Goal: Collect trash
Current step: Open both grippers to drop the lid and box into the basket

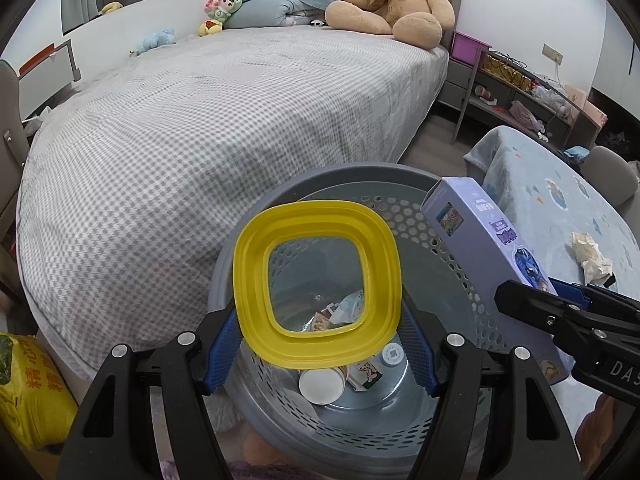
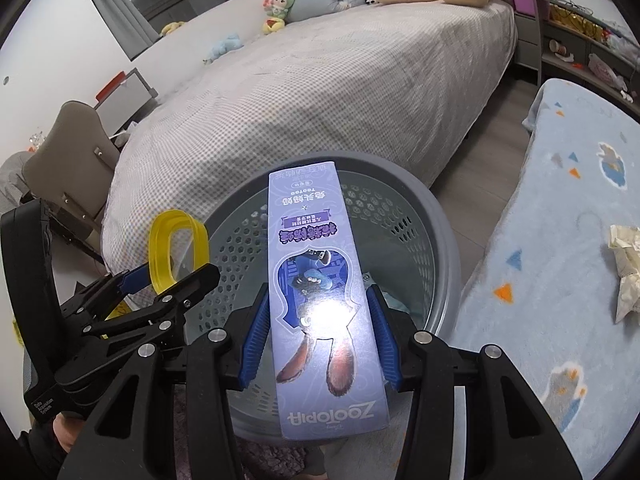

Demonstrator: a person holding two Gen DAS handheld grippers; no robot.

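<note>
My left gripper (image 1: 318,320) is shut on a yellow square lid (image 1: 252,264) with a clear middle, held tilted over a grey perforated basket (image 1: 352,172). A paper cup (image 1: 322,386) and small wrappers lie on the basket's bottom. My right gripper (image 2: 320,320) is shut on a long purple Zootopia box (image 2: 316,260), its blue pads on the two long sides, above the same basket (image 2: 444,232). From the right wrist, the left gripper (image 2: 168,284) with the lid (image 2: 160,256) shows at the left. From the left wrist, the right gripper (image 1: 560,300) and box (image 1: 480,240) show at the right.
A bed (image 1: 240,120) with a checked grey cover and a teddy bear (image 1: 396,4) stands behind the basket. To the right is a table under a light blue cloth (image 2: 560,240) with crumpled tissue (image 2: 628,268) on it. A yellow bag (image 1: 28,392) sits low left.
</note>
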